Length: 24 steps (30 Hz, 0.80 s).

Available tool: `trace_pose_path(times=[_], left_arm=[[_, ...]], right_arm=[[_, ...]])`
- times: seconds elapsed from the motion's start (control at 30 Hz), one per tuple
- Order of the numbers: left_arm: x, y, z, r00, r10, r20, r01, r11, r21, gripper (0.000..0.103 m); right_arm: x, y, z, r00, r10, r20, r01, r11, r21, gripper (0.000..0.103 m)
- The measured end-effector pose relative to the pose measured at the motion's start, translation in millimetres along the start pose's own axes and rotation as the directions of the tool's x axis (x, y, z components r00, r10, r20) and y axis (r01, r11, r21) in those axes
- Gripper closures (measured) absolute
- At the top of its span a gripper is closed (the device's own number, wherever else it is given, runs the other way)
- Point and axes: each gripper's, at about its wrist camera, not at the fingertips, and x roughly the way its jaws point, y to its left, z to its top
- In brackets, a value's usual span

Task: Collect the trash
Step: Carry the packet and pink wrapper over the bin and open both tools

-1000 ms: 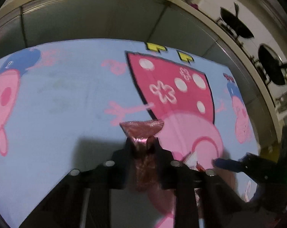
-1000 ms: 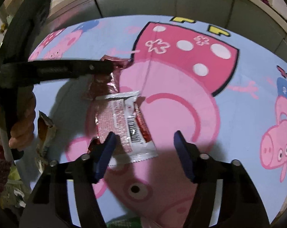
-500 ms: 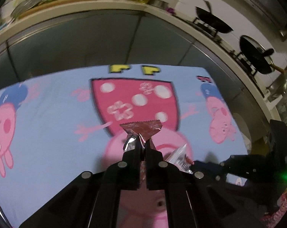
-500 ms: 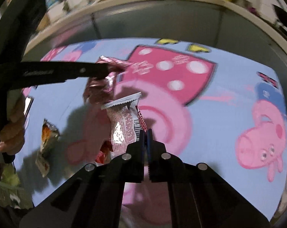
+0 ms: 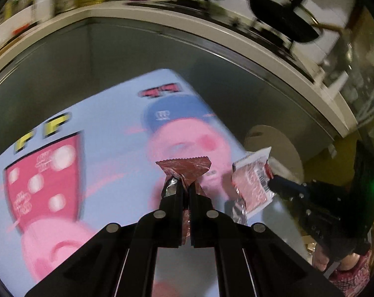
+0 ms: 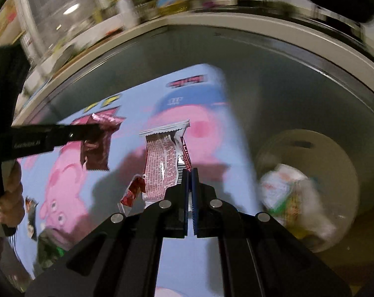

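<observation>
In the left wrist view my left gripper is shut on a crumpled dark red wrapper, held up over the blue cartoon mat. To its right, my right gripper pinches a white and red wrapper. The right wrist view shows the right gripper shut on the edge of that white and red wrapper. At its left the left gripper carries the dark red wrapper. A cream bin with trash inside stands on the floor right of the mat.
A small red scrap shows just below the white wrapper. More wrappers lie at the mat's lower left. Grey cabinet fronts and a counter with pans ring the floor. The bin sits past the mat's right edge.
The right gripper shut on the white and red wrapper. Both grippers lifted their wrappers off the mat and swung right, to the mat's right edge near the bin.
</observation>
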Motion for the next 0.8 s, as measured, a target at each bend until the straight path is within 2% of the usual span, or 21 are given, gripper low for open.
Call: trace_pose_path(times=[0.17, 0.23, 0.37, 0.5, 0.8], left_arm=[[48.3, -79.8, 22.5, 0.998, -0.039, -0.052, 0.044, 0.995, 0.086, 0.099], [63.1, -100.6, 24.8, 0.996, -0.045, -0.072, 0.053, 0.992, 0.112, 0.099], [95.4, -142.9, 31.6, 0.994, -0.041, -0.103, 0.059, 0.983, 0.173, 0.099], [119.2, -163.6, 38.6, 0.993, -0.024, -0.118, 0.048, 0.978, 0.205, 0.099], [152.5, -184.8, 38.2, 0.993, 0.055, -0.108, -0.023, 0.962, 0.273, 0.099]], right_arm=[[-18.0, -91.0, -4.9, 0.997, -0.068, 0.033, 0.063, 0.987, 0.148, 0.101], [-20.5, -125.1, -8.8, 0.996, -0.081, 0.038, 0.071, 0.974, 0.215, 0.101], [-22.4, -170.9, -17.8, 0.995, -0.092, 0.042, 0.075, 0.949, 0.307, 0.101], [-11.8, -199.1, -22.2, 0.995, -0.092, 0.035, 0.074, 0.933, 0.352, 0.101], [7.8, -212.0, -25.2, 0.995, -0.102, 0.008, 0.093, 0.930, 0.355, 0.101]])
